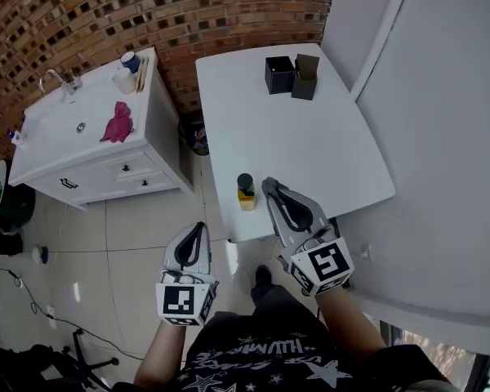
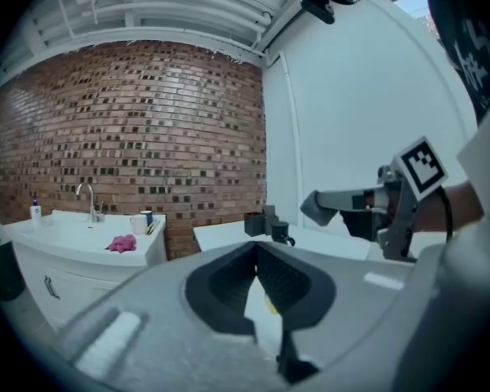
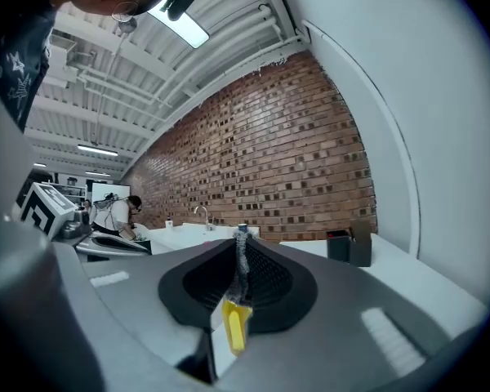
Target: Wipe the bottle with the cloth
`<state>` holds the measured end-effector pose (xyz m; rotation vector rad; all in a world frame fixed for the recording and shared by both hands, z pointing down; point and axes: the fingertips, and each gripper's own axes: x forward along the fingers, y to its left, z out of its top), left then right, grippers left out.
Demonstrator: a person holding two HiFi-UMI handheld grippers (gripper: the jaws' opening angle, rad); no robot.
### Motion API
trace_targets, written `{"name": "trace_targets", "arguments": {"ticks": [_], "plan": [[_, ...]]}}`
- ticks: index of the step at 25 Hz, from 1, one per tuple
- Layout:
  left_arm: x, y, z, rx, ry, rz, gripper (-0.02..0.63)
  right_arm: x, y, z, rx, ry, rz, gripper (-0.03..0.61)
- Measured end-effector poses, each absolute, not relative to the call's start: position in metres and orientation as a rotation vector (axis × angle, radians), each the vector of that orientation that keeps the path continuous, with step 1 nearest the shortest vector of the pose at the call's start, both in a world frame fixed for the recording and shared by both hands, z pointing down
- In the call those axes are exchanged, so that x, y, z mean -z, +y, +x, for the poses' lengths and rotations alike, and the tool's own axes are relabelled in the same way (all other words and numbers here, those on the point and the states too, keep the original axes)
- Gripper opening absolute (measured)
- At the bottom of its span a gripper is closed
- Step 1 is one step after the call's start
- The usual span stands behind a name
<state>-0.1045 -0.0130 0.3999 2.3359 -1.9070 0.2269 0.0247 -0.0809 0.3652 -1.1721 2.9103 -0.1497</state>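
A small yellow bottle (image 1: 245,193) with a black cap stands near the front edge of the white table (image 1: 318,149). My right gripper (image 1: 268,184) hovers just right of it, apart from it, jaws shut and empty. In the right gripper view the bottle (image 3: 235,323) shows through the slit below the shut right gripper (image 3: 238,242). My left gripper (image 1: 199,227) is over the floor, left of the table's corner, shut on nothing; its tips meet in the left gripper (image 2: 256,247) view. The pink cloth (image 1: 117,123) lies on the sink counter, far left (image 2: 122,242).
A white sink cabinet (image 1: 106,166) with a tap (image 1: 57,80) and a cup (image 1: 129,62) stands against the brick wall. Two black boxes (image 1: 290,75) sit at the table's far end. A bin (image 1: 194,135) stands between cabinet and table. A white wall bounds the right.
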Motion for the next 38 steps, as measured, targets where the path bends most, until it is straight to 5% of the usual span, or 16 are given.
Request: {"name": "trace_targets", "arguments": {"ticks": [38], "plan": [[-0.412, -0.063, -0.121, -0.24, -1.706, 2.474, 0.005, -0.375, -0.086, -0.045, 0.046, 3.204, -1.098, 0.037]]}}
